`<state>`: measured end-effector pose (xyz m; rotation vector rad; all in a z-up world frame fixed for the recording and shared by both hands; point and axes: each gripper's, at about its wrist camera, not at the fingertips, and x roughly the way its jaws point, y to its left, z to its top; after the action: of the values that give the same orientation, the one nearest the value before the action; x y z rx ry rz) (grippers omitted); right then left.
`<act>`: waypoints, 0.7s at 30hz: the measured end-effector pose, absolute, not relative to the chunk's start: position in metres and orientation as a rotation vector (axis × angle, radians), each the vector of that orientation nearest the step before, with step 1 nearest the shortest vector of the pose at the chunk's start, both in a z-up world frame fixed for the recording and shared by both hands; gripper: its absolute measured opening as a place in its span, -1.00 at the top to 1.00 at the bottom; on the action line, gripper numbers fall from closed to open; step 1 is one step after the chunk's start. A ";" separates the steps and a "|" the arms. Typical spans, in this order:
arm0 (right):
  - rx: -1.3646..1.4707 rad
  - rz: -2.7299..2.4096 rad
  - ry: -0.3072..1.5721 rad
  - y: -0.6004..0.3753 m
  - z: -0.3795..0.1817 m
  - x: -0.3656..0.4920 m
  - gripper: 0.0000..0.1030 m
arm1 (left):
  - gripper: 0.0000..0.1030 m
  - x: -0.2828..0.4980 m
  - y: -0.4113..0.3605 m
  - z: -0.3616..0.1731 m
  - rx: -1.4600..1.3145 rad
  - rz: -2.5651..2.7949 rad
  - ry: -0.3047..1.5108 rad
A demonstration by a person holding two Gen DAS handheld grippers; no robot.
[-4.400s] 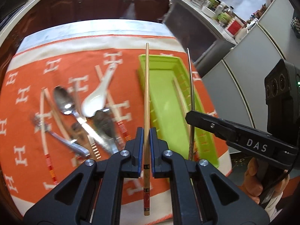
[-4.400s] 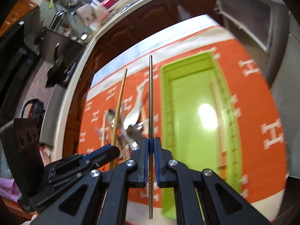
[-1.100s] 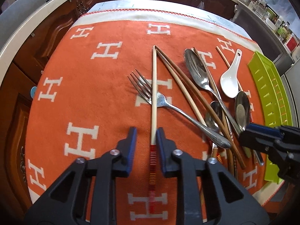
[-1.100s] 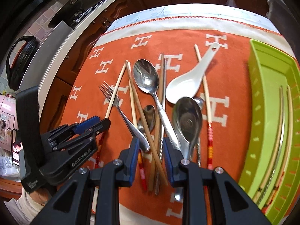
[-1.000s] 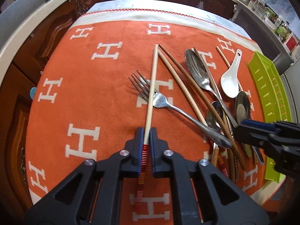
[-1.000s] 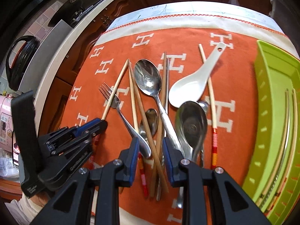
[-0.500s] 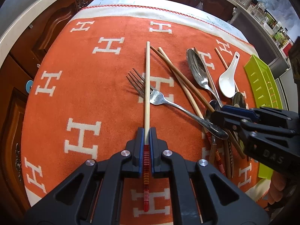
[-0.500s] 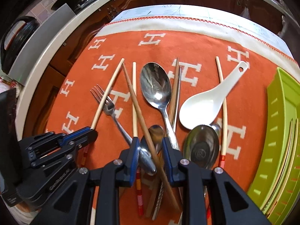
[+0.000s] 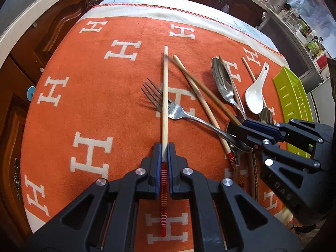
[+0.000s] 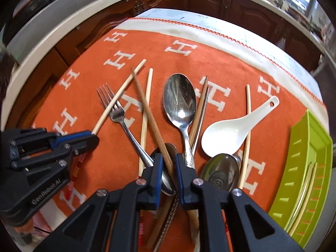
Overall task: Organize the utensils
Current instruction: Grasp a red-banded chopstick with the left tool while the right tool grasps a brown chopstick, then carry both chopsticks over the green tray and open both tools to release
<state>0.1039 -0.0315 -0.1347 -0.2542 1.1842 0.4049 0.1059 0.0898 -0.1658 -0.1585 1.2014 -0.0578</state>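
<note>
My left gripper [image 9: 164, 147] is shut on a pale chopstick [image 9: 165, 96] with a red-striped end, lying over a fork [image 9: 178, 112] on the orange cloth; this gripper also shows in the right wrist view [image 10: 92, 135]. My right gripper [image 10: 168, 157] is open, its jaws either side of a brown chopstick [image 10: 151, 121] over the pile. It also shows in the left wrist view [image 9: 241, 130]. A big metal spoon [image 10: 180, 103], a white ceramic spoon [image 10: 229, 134], smaller spoons and more chopsticks lie together. A green tray [image 10: 315, 147] at the right holds chopsticks.
The orange cloth [image 9: 94, 84] with white H marks covers the table, with bare cloth to the left of the pile. Dark wooden cabinets [image 9: 52, 21] and a pale counter edge stand behind. The table's right edge is just past the tray.
My left gripper closed on the pale chopstick about a second ago and turned it straight. My right gripper moved forward and down over the pile, now astride the brown chopstick.
</note>
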 end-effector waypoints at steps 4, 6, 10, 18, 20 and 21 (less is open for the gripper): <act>-0.267 0.396 1.177 -0.030 -0.134 0.105 0.85 | 0.93 0.105 0.092 -0.164 -0.178 -0.057 1.200; -0.230 0.400 1.178 -0.034 -0.133 0.105 0.86 | 0.93 0.104 0.095 -0.161 -0.192 -0.050 1.192; -0.140 0.405 1.176 -0.046 -0.125 0.104 0.88 | 0.93 0.100 0.101 -0.147 -0.214 -0.050 1.166; 0.072 0.424 1.151 -0.084 -0.098 0.091 0.88 | 0.93 0.090 0.086 -0.111 -0.227 -0.119 1.127; 0.117 0.424 1.142 -0.096 -0.091 0.085 0.88 | 0.93 0.088 0.075 -0.104 -0.219 -0.147 1.122; 0.138 0.419 1.135 -0.104 -0.087 0.081 0.88 | 0.93 0.088 0.069 -0.100 -0.213 -0.161 1.120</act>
<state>0.0811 -0.1037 -0.0875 0.1377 1.1351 0.4195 0.0882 0.0691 -0.0999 -0.2126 1.1197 -0.1605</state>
